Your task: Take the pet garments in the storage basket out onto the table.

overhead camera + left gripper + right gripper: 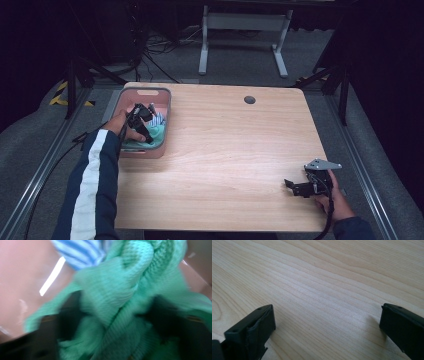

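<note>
A pink basket [145, 92] stands at the table's far left corner, and my left gripper [148, 137] reaches down into it. Inside lie a green knitted cloth [157, 134] and a blue-and-white striped cloth [158, 119]. In the left gripper view the green cloth [120, 290] is bunched between the two dark jaws of my left gripper [117, 325], which press on it from both sides. The striped cloth [80, 251] lies just beyond it, against the basket's pink wall [22, 277]. Near the front right corner my right gripper [291, 187] stands open, low over bare wood [327, 322].
The wooden table [225, 150] has a round cable hole [249, 99] near its far edge. Beyond the table, on the grey floor, stand a white frame [245, 22] and loose cables. Dark rails run along both sides.
</note>
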`<state>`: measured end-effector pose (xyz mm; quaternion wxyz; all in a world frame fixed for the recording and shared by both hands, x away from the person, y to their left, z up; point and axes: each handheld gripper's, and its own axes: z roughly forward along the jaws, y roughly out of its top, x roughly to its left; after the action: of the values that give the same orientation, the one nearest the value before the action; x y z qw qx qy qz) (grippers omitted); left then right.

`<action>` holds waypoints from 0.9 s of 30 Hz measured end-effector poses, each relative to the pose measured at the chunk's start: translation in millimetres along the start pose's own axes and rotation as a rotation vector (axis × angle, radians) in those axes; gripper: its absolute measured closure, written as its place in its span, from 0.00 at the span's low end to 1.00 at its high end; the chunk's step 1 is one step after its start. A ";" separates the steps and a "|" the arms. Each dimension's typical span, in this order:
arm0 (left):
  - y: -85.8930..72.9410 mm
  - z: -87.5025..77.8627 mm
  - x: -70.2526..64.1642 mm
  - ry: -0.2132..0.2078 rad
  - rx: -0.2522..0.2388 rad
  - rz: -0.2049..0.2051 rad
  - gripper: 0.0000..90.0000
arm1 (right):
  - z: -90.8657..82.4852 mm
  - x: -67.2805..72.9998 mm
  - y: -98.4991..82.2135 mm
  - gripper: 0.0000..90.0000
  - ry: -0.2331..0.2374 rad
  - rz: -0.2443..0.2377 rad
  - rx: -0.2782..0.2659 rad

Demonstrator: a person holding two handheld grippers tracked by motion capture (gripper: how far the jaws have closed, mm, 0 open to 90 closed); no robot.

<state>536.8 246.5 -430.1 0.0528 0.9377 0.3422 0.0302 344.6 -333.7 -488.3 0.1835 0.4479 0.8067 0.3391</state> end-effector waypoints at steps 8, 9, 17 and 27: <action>-3.4 -2.8 -3.9 0.043 -0.033 0.001 0.79 | 0.0 0.0 0.0 0.01 0.000 0.000 0.000; -4.1 -3.7 -4.8 0.053 -0.042 0.005 0.80 | 0.0 0.0 0.0 0.01 0.000 0.000 0.000; -12.5 -22.8 -7.8 0.100 -0.138 -0.032 0.86 | -0.1 0.0 0.0 0.01 -0.001 0.000 0.000; -29.4 -53.3 -11.1 0.137 -0.295 -0.086 0.86 | -0.1 0.0 0.0 0.01 -0.001 0.000 0.000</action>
<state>504.6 265.9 -380.9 0.1675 0.9000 0.3768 0.1417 344.5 -333.7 -488.2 0.1837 0.4480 0.8066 0.3390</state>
